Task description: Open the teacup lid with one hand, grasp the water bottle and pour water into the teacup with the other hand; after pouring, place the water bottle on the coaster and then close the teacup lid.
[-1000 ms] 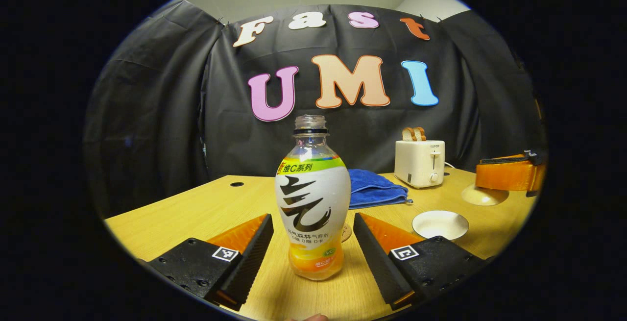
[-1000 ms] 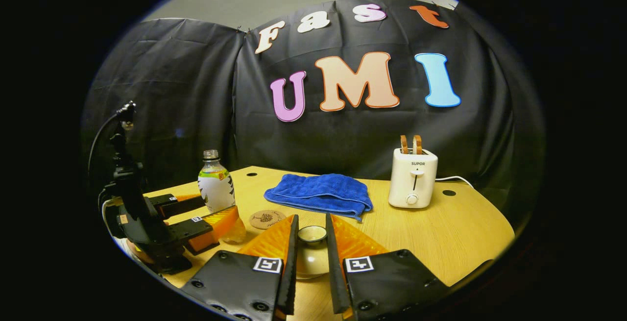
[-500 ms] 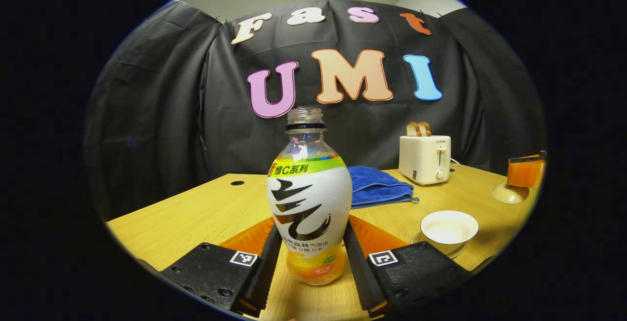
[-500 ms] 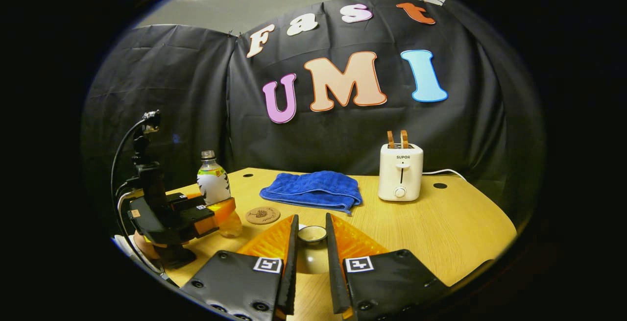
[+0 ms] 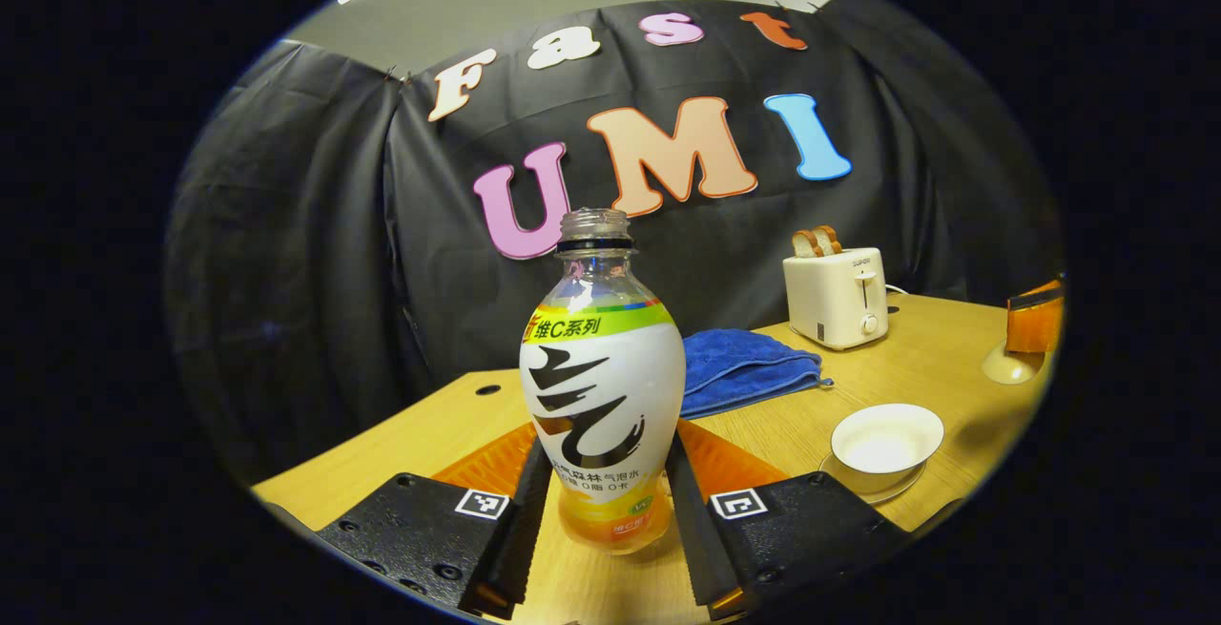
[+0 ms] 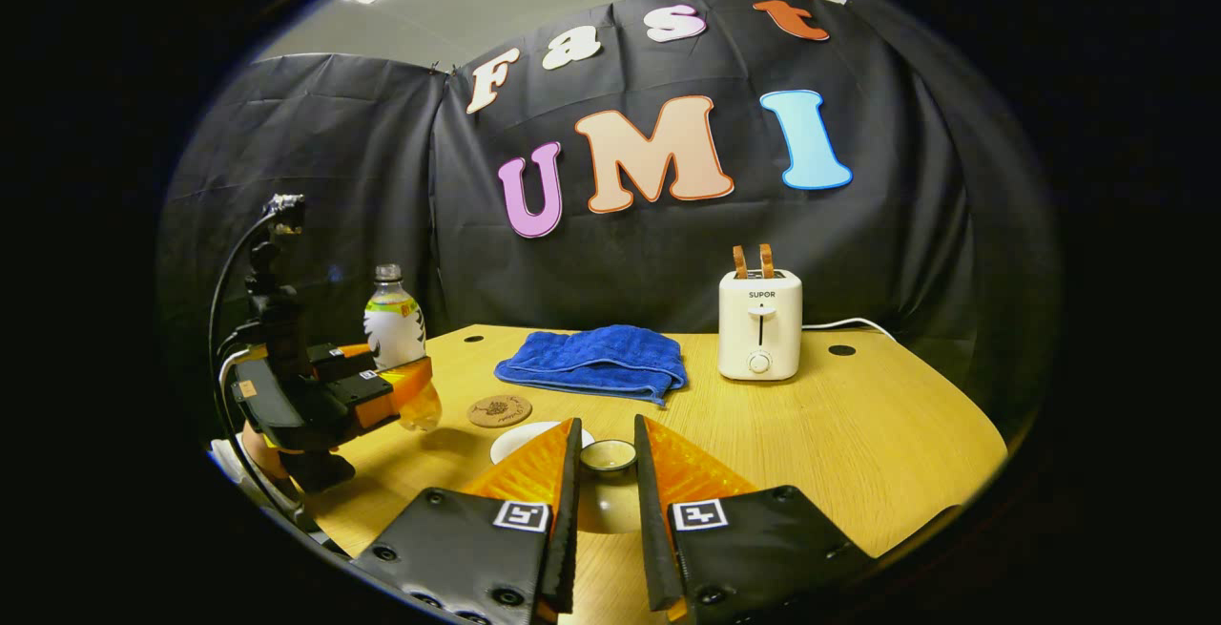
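- Left gripper (image 5: 603,510): its fingers are clamped on the lower body of the uncapped bottle (image 5: 601,386), which tilts slightly; the right gripper view suggests its base hangs just clear of the counter (image 6: 858,444), near the left edge.
- Right gripper (image 6: 607,510): fingers pinched together on the knob of the lid (image 6: 608,458), held off the cup.
- The open cup (image 5: 885,439) sits on its saucer just beside the bottle, near the counter's front edge, and looks empty.
- The coaster (image 6: 499,410) lies bare just beyond the saucer, between it and the bottle.
- Farther back, a blue towel (image 6: 596,363) and a toaster (image 6: 759,324) stand toward the rear edge.
- Step in hand, as judged: lid off, bottle grasped, pouring not yet begun.
- Next move calls for carrying the bottle over the cup and tipping its mouth above the rim, slowly, while the lid stays clear.
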Available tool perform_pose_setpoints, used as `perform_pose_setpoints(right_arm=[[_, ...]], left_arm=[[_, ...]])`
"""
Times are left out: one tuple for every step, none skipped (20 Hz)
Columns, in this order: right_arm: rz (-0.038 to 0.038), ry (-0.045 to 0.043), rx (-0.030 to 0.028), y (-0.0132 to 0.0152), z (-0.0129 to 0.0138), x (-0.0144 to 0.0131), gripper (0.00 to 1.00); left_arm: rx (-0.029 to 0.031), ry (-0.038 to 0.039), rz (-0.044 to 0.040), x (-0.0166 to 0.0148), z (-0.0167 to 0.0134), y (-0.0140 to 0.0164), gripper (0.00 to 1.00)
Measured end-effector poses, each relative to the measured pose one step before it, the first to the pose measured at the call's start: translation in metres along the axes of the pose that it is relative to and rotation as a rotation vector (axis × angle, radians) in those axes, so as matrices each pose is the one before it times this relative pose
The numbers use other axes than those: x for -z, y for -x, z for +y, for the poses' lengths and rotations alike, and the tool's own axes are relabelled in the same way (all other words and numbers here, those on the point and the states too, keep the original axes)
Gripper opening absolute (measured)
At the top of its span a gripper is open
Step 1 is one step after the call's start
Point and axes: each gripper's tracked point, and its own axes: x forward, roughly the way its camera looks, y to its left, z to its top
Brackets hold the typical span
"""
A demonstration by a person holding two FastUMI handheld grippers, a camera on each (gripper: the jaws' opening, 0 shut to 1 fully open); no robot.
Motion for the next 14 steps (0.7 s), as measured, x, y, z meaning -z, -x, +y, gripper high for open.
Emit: perform_pose_setpoints(right_arm=[[0.00358, -0.00085, 0.00013, 0.00081, -0.00055, 0.00147, 0.33], [0.00588, -0.00087, 0.00206, 0.00034, -0.00171, 0.00221, 0.33], [0.00365, -0.00085, 0.00083, 0.00131, -0.00152, 0.00167, 0.33], [0.00237, -0.00128, -0.00183, 0.00034, 0.00007, 0.00127, 0.33], [0.00148, -0.00216, -0.00034, 0.00103, -0.00057, 0.00090, 0.32], [0.00054, -0.00146, -0.00028, 0.00004, -0.00022, 0.00023, 0.33], [-0.00035, -0.00041, 0.00013, 0.00015, -0.00059, 0.00069, 0.32], [0.00077, 0.00049, 0.00105, 0.00073, -0.00064, 0.00081, 0.31], [0.00147, 0.00163, 0.00251, 0.00037, -0.00119, 0.00025, 0.31], [0.00144, 0.00286, 0.00273, 0.00062, -0.00120, 0.00035, 0.33], [0.00096, 0.00316, 0.00442, 0.00176, -0.00157, 0.00053, 0.31], [0.00397, 0.00270, 0.00471, 0.00105, -0.00316, 0.00065, 0.33], [0.00181, 0.00012, 0.00457, -0.00012, -0.00270, 0.00175, 0.31], [0.00083, -0.00176, 0.00164, 0.00060, -0.00164, 0.00031, 0.31]], left_arm=[[0.00598, -0.03247, -0.00801, -0.00460, 0.00001, 0.00164, 0.61], [0.00952, -0.03490, -0.00742, -0.00332, -0.00136, 0.00162, 0.61], [0.00675, -0.03492, -0.00510, -0.00242, -0.00124, 0.00105, 0.61], [0.00584, -0.03950, -0.00109, -0.00250, -0.00053, 0.00099, 0.61], [0.00352, -0.03350, -0.00177, -0.00133, -0.00144, 0.00053, 0.61], [0.00213, -0.02922, -0.00401, -0.00158, -0.00158, 0.00088, 0.61], [0.00318, -0.03033, -0.00021, -0.00072, -0.00166, -0.00008, 0.61], [0.00252, -0.03275, 0.00044, -0.00026, -0.00229, 0.00020, 0.61], [0.00331, -0.03650, -0.00295, -0.00057, -0.00203, -0.00027, 0.61], [0.00483, -0.04075, -0.00062, 0.00051, -0.00230, -0.00042, 0.61], [0.00176, -0.03747, 0.00609, 0.00230, -0.00258, 0.00050, 0.61], [0.00258, -0.03007, 0.00143, 0.00149, -0.00225, -0.00007, 0.61], [0.00372, -0.02593, 0.00038, 0.00135, -0.00345, 0.00104, 0.61], [0.00717, -0.02413, 0.00742, 0.00243, -0.00326, 0.00016, 0.61]])
